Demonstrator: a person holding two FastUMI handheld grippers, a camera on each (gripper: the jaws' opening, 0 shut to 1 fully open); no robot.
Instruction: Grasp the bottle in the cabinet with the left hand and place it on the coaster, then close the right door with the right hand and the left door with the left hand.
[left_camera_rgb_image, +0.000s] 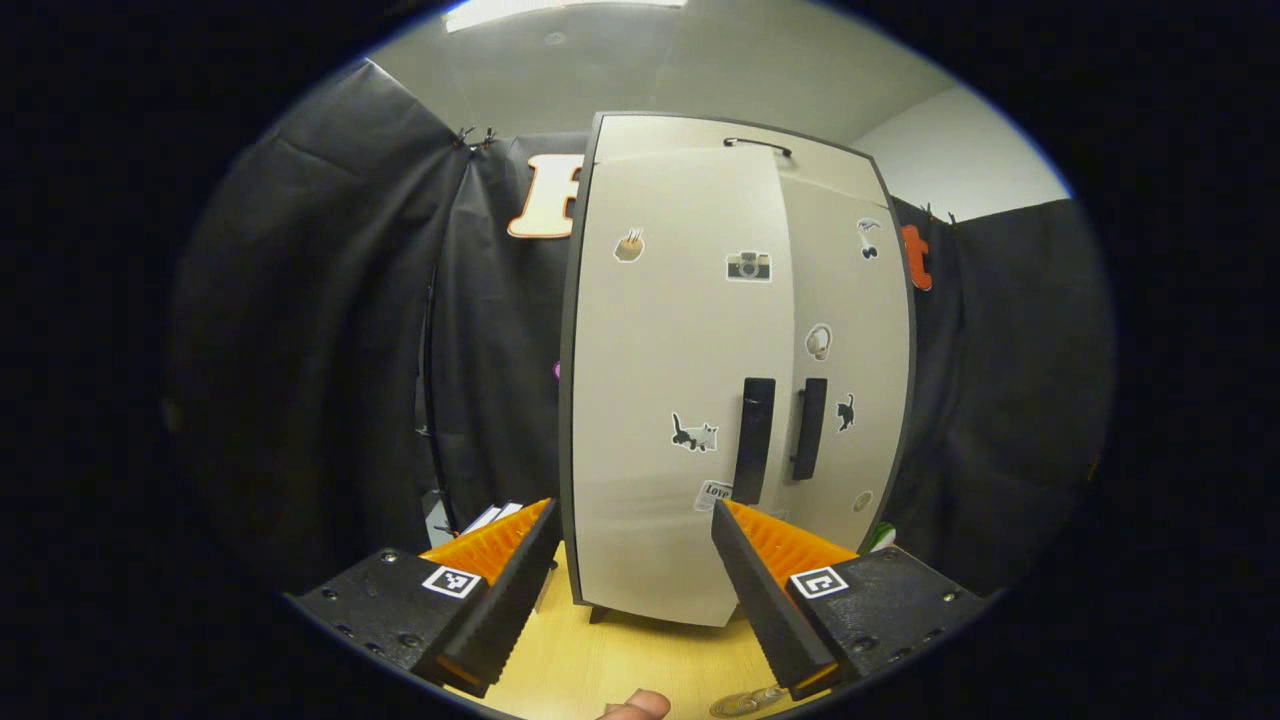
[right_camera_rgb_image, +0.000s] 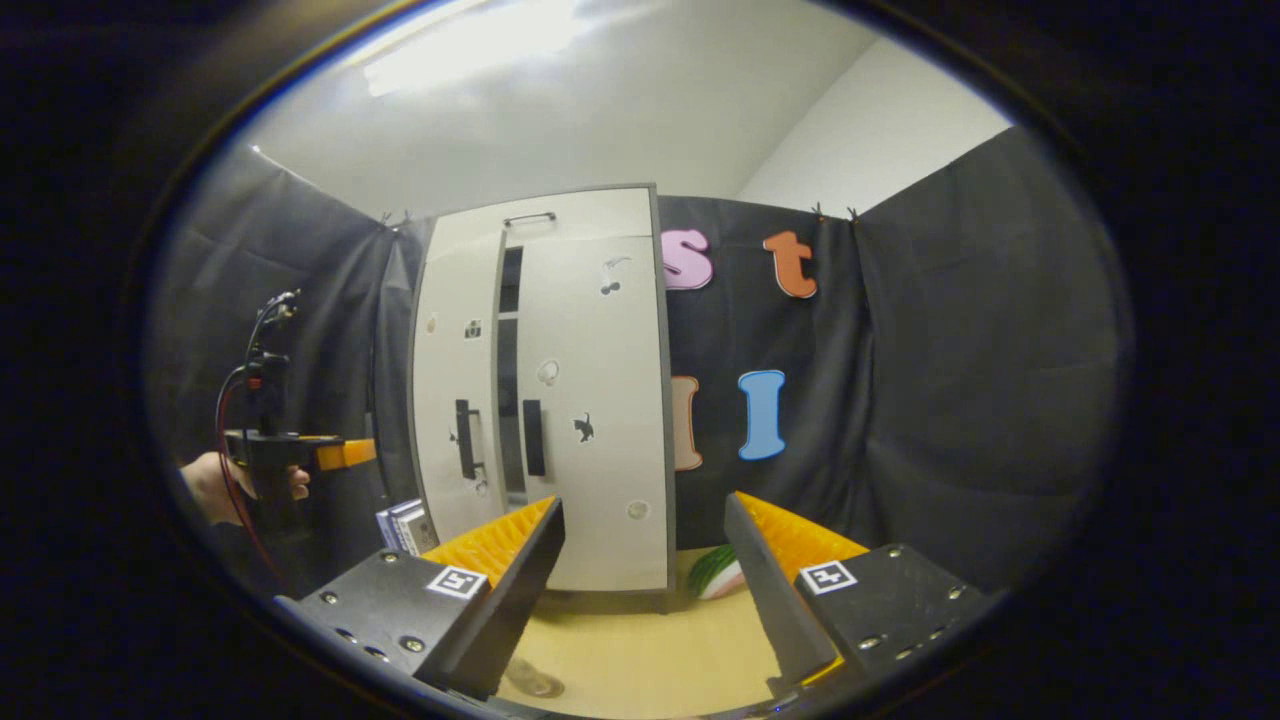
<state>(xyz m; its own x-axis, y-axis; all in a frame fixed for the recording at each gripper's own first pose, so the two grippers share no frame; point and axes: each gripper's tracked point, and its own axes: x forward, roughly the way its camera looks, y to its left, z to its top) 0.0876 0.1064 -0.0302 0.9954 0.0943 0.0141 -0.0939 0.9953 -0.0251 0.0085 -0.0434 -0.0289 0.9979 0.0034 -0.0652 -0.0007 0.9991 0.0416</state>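
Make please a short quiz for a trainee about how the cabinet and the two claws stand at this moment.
1. True or false: the right claw is closed around a door handle.
2. In the right gripper view, what shows between the cabinet's left door and right door? A) a dark gap B) a hanging towel C) a hand
3. Fill in: the left claw stands ____ in front of the doors, with nothing between its fingers.

Key: 1 false; 2 A; 3 open.
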